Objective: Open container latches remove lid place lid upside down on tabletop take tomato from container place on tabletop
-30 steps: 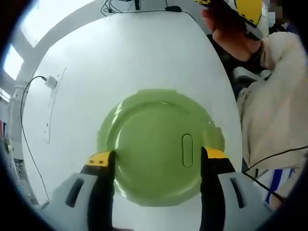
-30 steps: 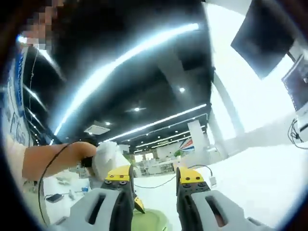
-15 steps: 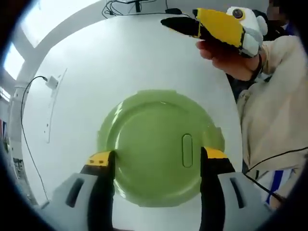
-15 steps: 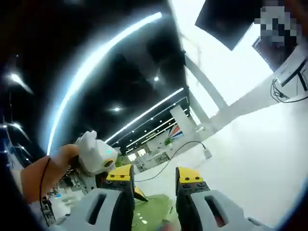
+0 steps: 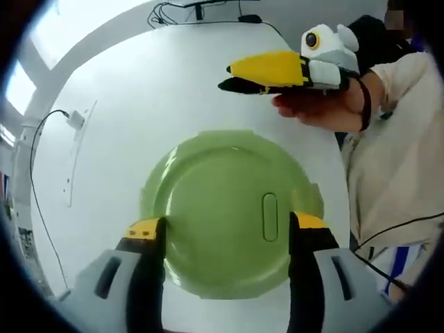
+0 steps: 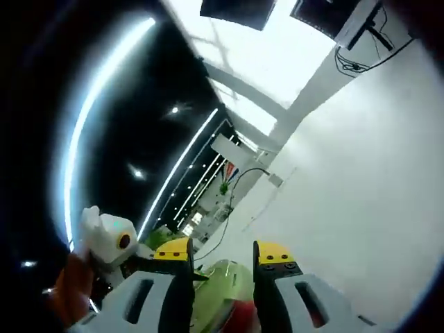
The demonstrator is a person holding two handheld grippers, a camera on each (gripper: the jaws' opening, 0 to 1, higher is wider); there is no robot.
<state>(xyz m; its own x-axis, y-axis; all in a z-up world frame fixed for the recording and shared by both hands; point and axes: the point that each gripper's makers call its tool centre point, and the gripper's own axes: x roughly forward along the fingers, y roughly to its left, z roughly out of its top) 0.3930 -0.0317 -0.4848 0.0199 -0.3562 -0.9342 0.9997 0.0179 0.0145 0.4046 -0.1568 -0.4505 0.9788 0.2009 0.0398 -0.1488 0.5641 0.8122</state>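
Lid still on container, nothing yet unlatched or removed.

Left claw (image 5: 222, 232) stands apart, empty, straddling the green lid (image 5: 229, 208) near the bench's (image 5: 152, 83) near edge; right claw (image 6: 222, 255), jaws apart and empty, hangs above. Tomato cannot be confirmed. Bare bench beyond offers room; cables (image 5: 201, 10) line the far edge.

the white tabletop (image 5: 173, 90) lies bare beyond and to the left of the green container lid (image 5: 229, 211), apart from a cable and plug (image 5: 69, 118) near the left edge. the right gripper (image 5: 232, 76) hangs above the far right, with a sleeve (image 5: 395, 173) closing off the right side.
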